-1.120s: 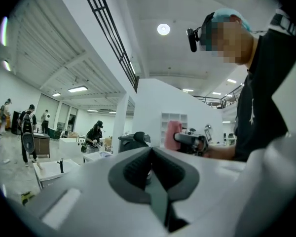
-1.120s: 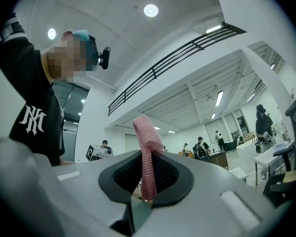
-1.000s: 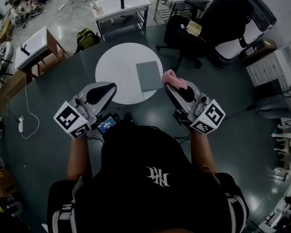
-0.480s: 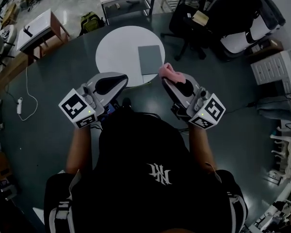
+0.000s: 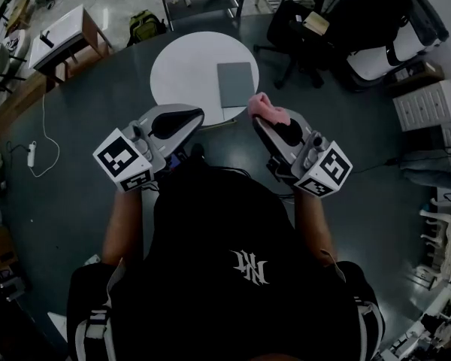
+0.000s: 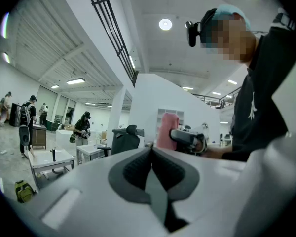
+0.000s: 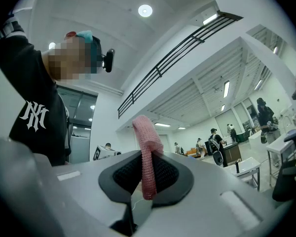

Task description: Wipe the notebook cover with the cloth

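A grey notebook [image 5: 235, 83] lies on the right part of the round white table [image 5: 184, 74]. My right gripper [image 5: 261, 117] is shut on a pink cloth [image 5: 265, 110] and hangs just off the table's near right edge, close to the notebook's near corner. The right gripper view shows the pink cloth [image 7: 147, 157] pinched between the dark pads, a fold standing up above them. At the table's near edge my left gripper [image 5: 192, 116] is shut with nothing in it; its pads [image 6: 138, 168] meet in the left gripper view. Both grippers are tilted upward, so neither gripper view shows the notebook.
A black office chair [image 5: 301, 28] stands right of the table, and a larger black and white chair [image 5: 387, 28] behind it. White desks [image 5: 64, 40] stand at the left and back. Drawers [image 5: 432, 104] are at the right. A cable [image 5: 41, 156] trails on the floor at the left.
The view has drawn nearer the table. Both grippers now reach its near edge, the right one still holding the pink cloth.
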